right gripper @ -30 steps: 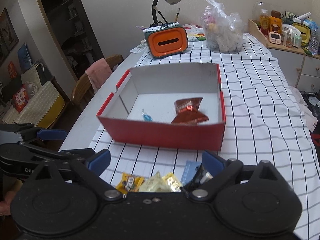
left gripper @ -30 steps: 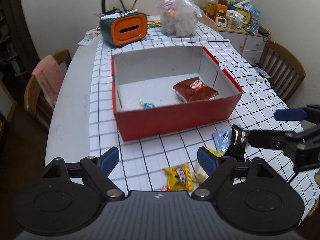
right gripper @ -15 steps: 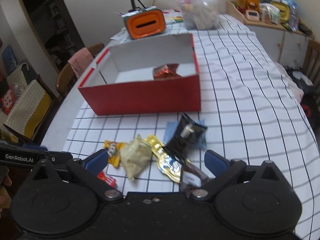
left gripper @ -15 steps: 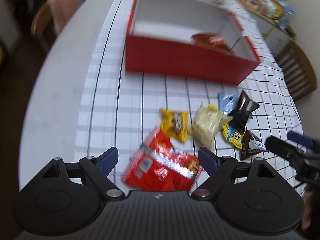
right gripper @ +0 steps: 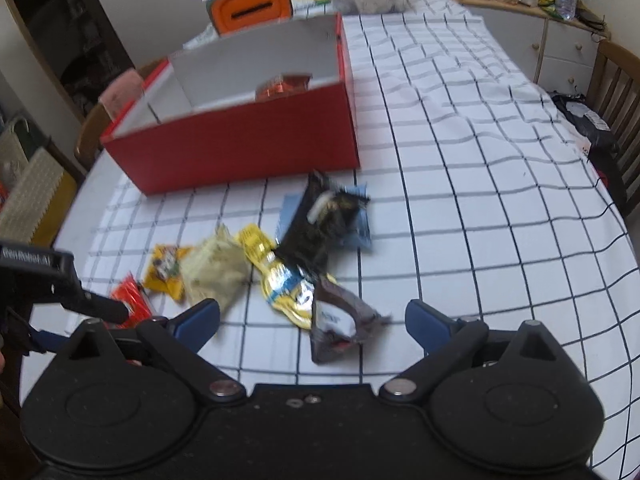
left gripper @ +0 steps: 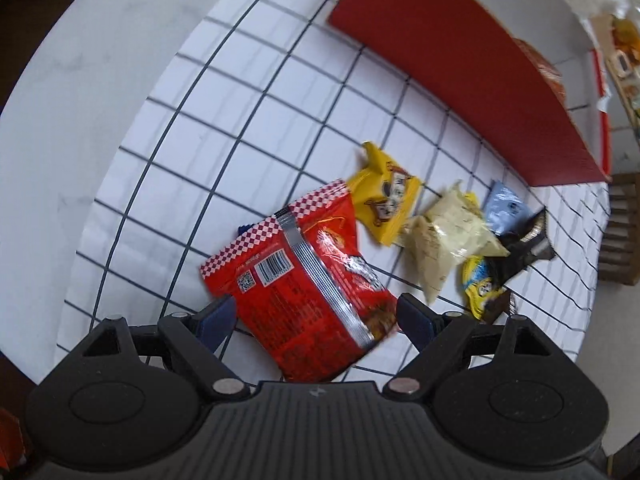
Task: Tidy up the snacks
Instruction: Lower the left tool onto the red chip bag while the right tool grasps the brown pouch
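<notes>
Between the left tongs, now lowered and gaping, a red bag is lying; right tongs are hanging open, empty; boxing is pending.

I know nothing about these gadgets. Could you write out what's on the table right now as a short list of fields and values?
surface: table with a checked cloth
container: red box, open on top, one reddish packet inside
loose snacks: red bag, yellow packet, pale packet, black packet, brown packet, all outside the box
left gripper: open, fingers either side of the red bag
right gripper: open, brown packet between its fingers
</notes>
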{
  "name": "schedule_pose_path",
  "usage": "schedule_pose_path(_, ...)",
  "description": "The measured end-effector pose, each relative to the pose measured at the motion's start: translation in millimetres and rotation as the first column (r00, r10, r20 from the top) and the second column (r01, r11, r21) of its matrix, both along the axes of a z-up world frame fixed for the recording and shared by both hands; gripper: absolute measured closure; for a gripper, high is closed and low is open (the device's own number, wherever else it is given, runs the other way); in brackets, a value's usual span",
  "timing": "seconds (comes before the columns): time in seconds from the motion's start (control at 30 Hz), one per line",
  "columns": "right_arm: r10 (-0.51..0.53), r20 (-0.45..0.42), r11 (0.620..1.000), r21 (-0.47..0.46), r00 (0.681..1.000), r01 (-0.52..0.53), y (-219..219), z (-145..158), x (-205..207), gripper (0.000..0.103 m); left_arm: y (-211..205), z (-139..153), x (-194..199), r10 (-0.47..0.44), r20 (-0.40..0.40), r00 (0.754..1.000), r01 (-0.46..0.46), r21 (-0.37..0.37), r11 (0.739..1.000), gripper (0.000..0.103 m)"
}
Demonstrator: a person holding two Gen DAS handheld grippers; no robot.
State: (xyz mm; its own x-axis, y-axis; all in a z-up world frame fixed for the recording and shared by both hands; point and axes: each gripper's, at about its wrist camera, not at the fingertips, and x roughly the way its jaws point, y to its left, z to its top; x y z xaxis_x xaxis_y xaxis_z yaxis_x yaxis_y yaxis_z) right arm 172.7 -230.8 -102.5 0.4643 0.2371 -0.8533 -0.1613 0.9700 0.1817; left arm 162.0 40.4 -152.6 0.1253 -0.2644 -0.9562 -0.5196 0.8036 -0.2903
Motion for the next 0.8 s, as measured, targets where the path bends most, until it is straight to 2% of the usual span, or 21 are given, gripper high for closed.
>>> schedule_pose_path(0.43,0.022,-0.056,0.999,-0.046,0.998,-0.025,3,-34,11,0.018,6,-15,1,0.068,-0.020,0.997,-0.069,-0.035,0.997,0.013)
schedule_pose_path(0.6,0.018,-0.069,0.998,-0.052,0.997,-0.021,3,-42,15,0.033,6,-16,-2,0.061,-0.007,0.998,-0.061,-0.049,0.997,0.014)
schedule_pose_path(0.7,0.020,-0.067,0.998,-0.054,0.998,-0.024,4,-43,14,0.045,8,-15,-8,0.052,0.002,0.999,-0.051,-0.065,0.997,0.017)
schedule_pose_path(0.8,0.015,-0.061,0.999,-0.049,0.998,-0.018,3,-42,12,0.053,12,-15,-13,0.044,0.016,0.999,-0.042,-0.088,0.995,0.022)
